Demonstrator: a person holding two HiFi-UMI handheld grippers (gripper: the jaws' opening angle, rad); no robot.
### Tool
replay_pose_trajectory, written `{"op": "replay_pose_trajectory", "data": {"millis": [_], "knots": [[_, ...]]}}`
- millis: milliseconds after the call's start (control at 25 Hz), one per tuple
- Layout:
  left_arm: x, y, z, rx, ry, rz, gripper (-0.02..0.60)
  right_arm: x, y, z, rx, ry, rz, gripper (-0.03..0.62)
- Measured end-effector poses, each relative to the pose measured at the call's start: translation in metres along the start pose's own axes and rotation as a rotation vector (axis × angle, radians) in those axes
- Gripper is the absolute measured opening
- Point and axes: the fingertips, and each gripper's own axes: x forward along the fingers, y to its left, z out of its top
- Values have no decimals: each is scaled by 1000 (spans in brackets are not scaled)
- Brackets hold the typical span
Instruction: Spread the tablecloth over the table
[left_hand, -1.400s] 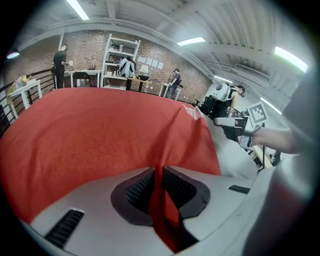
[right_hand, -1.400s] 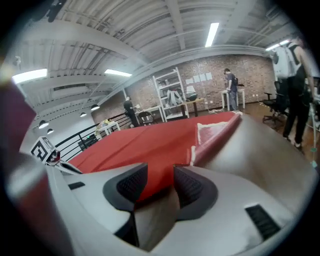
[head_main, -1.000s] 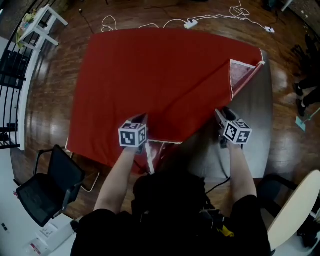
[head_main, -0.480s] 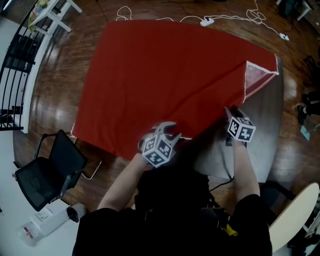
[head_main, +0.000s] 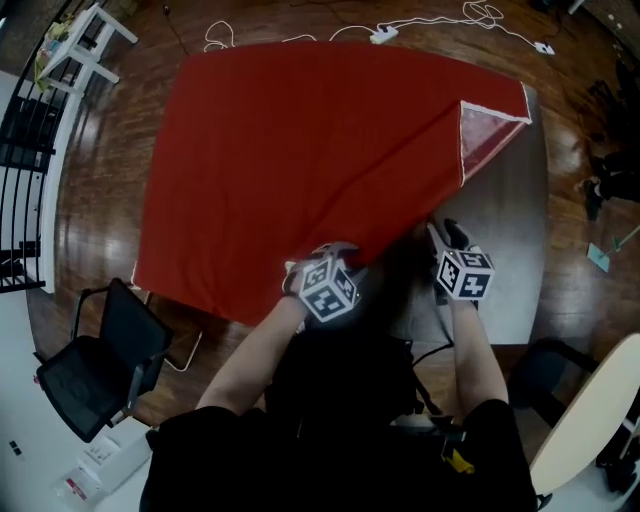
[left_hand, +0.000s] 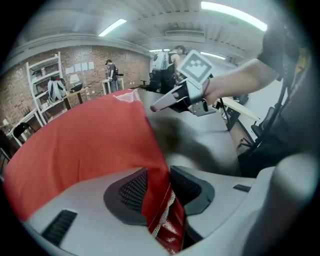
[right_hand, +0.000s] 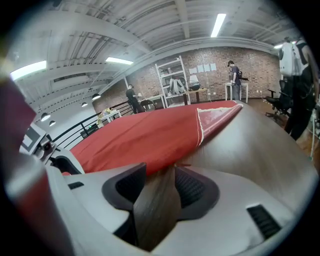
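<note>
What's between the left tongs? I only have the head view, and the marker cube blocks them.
Observer: The left tongs straddle the tablecloth hem; their jaws have just been opening, and the pads look unclamped.
Operator: Right tongs holding anything?
Observer: No. The right tongs have just been closing a little but stand apart, only bare table between them.
Operator: How near the cloth?
Observer: Its edge lies just ahead of their tips, not gripped.
</note>
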Motion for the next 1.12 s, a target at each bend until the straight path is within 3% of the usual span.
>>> {"op": "replay_pose_trajectory", "data": {"millis": [160,440,760,920,1120], "knots": [[4,10,-2,-92,32,25,12,-10,2,-25,49,14,23,190],[-26,45,8,-403,-121,21,8,-9,19,-28,57,-4,95,189],[-31,114,-29,-779,-179,43,8,17,69,-14,6,10,188,189],[-29,116,-35,-854,-214,39,9,35,94,-14,19,41,215,189],[-21,114,-36,-844,-199,41,9,56,83,-2,117,35,147,190]]}}
